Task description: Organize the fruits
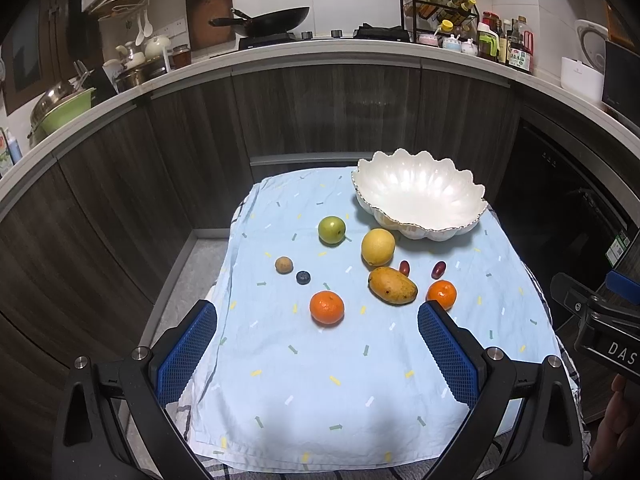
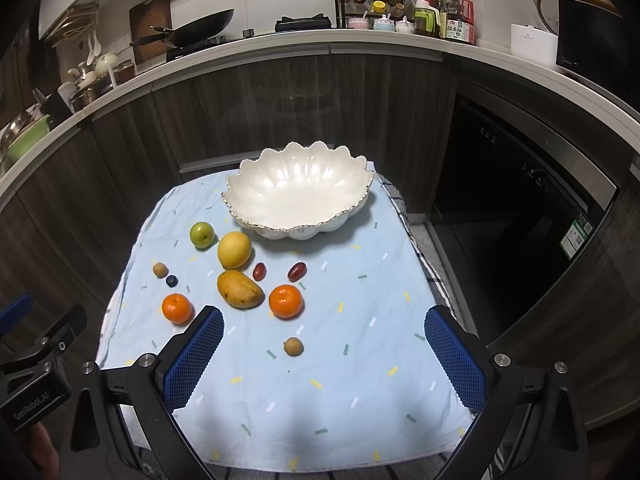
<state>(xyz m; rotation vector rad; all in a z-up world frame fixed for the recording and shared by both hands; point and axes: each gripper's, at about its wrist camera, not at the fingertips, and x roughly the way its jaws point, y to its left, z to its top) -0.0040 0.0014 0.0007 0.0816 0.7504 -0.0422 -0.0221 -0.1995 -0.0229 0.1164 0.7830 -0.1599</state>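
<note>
An empty white scalloped bowl (image 1: 420, 200) (image 2: 298, 196) stands at the far side of a light blue cloth (image 1: 340, 380). In front of it lie a green apple (image 1: 331, 230), a lemon (image 1: 377, 246), a mango (image 1: 392, 286), two oranges (image 1: 327, 307) (image 1: 441, 294), two red dates (image 1: 404, 267) (image 1: 438, 269), a blueberry (image 1: 303, 277) and a longan (image 1: 283, 265). A second longan (image 2: 293, 346) lies nearer, between the right fingers. My left gripper (image 1: 317, 314) is open above the cloth's near left. My right gripper (image 2: 323, 316) is open too. Both hold nothing.
The cloth covers a small table that drops off to the floor on the left (image 1: 188, 264) and right. Dark cabinets (image 1: 320, 112) and a dishwasher (image 2: 520, 220) stand behind it. A counter (image 1: 320, 50) with a wok, bottles and pots runs above.
</note>
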